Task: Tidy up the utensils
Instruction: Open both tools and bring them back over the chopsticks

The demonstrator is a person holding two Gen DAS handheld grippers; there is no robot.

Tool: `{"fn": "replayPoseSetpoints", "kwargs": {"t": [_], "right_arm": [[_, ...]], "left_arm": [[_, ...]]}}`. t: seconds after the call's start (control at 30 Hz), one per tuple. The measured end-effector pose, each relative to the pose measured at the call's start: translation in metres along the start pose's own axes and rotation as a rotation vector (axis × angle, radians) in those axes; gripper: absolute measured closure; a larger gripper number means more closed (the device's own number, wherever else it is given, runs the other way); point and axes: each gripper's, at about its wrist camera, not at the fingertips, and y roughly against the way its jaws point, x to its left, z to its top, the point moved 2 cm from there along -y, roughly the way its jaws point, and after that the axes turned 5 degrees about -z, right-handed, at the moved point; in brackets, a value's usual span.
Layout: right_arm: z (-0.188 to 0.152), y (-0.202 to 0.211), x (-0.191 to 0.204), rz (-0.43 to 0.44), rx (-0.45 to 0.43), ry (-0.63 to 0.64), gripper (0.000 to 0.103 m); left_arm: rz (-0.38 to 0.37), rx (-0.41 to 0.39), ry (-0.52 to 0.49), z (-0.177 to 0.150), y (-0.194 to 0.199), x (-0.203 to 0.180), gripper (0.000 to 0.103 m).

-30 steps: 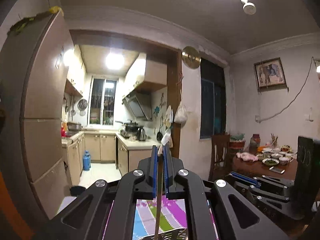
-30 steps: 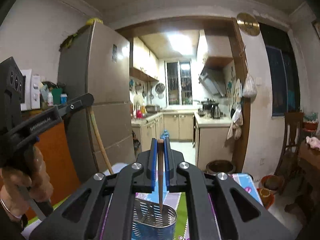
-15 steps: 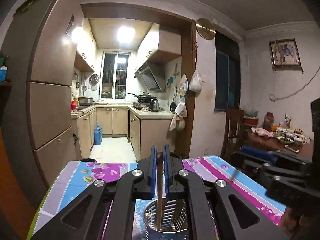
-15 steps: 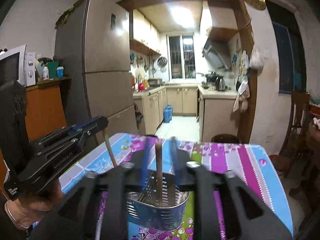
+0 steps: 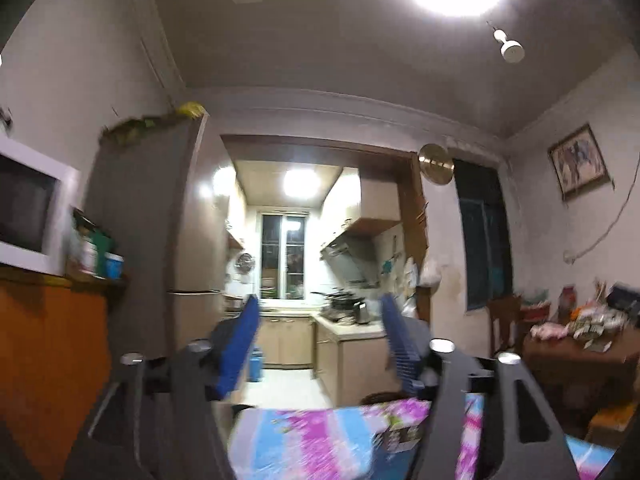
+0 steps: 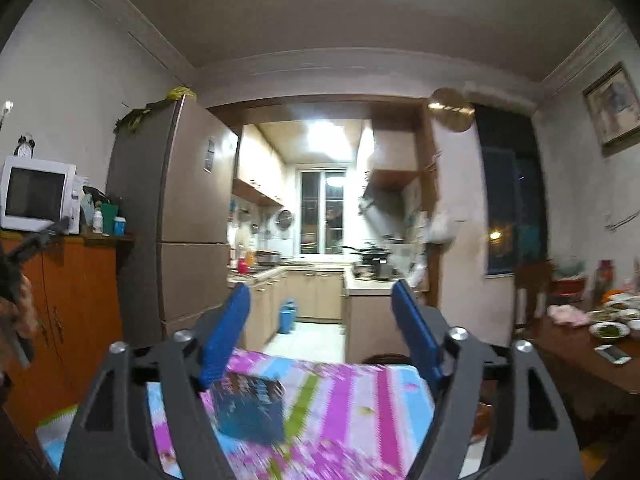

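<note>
My left gripper [image 5: 318,340] is open and empty, its blue pads wide apart, raised above the table with the striped pink and blue cloth [image 5: 320,436]. My right gripper [image 6: 322,324] is open and empty too, above the same cloth [image 6: 360,400]. A blue box-like object [image 6: 250,410] lies on the cloth below my right gripper, blurred. A small dark box [image 5: 402,434] shows blurred on the cloth in the left wrist view. The metal utensil holder and the utensils are out of sight in both views.
A tall fridge [image 6: 176,220] stands at the left beside an orange cabinet [image 6: 60,312] with a microwave [image 6: 38,196]. The kitchen doorway [image 6: 320,280] lies straight ahead. A wooden dining table [image 6: 592,344] with dishes stands at the right.
Both grippers have opened and let go of the wooden-handled utensils they held over the metal holder. Both have lifted and tilted upward, so the holder has dropped out of view.
</note>
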Motion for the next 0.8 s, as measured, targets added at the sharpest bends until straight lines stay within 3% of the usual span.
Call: {"fn": "replayPoseSetpoints", "kwargs": {"t": [0.13, 0.27, 0.33, 0.4, 0.43, 0.47, 0.53, 0.57, 0.6, 0.7, 0.8], "right_arm": [[-0.040, 0.066, -0.007, -0.035, 0.046, 0.012, 0.013], [-0.092, 0.107, 0.005, -0.084, 0.145, 0.056, 0.013], [-0.116, 0.117, 0.013, -0.073, 0.196, 0.045, 0.013], [-0.142, 0.119, 0.022, -0.042, 0.258, 0.012, 0.013], [-0.157, 0.119, 0.030, -0.007, 0.299, 0.000, 0.020], [-0.172, 0.117, 0.037, 0.009, 0.341, -0.004, 0.028], [-0.197, 0.115, 0.050, 0.016, 0.402, -0.005, 0.058], [-0.211, 0.114, 0.057, 0.033, 0.437, -0.002, 0.073], [-0.221, 0.112, 0.063, 0.039, 0.464, 0.002, 0.076], [-0.243, 0.110, 0.079, 0.076, 0.523, 0.000, 0.077], [-0.257, 0.114, 0.090, 0.092, 0.547, 0.037, 0.077]], "left_arm": [[0.079, 0.096, -0.049, -0.028, 0.078, -0.001, 0.011], [0.081, 0.239, -0.066, -0.084, 0.135, -0.010, 0.010], [0.055, 0.327, -0.050, -0.119, 0.156, -0.021, 0.016], [-0.014, 0.436, -0.027, -0.157, 0.169, -0.043, 0.036], [-0.047, 0.475, -0.019, -0.172, 0.176, -0.052, 0.041], [-0.094, 0.524, -0.015, -0.190, 0.182, -0.065, 0.052], [-0.163, 0.606, -0.044, -0.224, 0.188, -0.090, 0.068], [-0.191, 0.642, -0.061, -0.238, 0.189, -0.099, 0.085], [-0.213, 0.665, -0.079, -0.249, 0.191, -0.107, 0.093], [-0.233, 0.695, -0.146, -0.277, 0.191, -0.124, 0.094], [-0.234, 0.706, -0.160, -0.286, 0.182, -0.128, 0.094]]}}
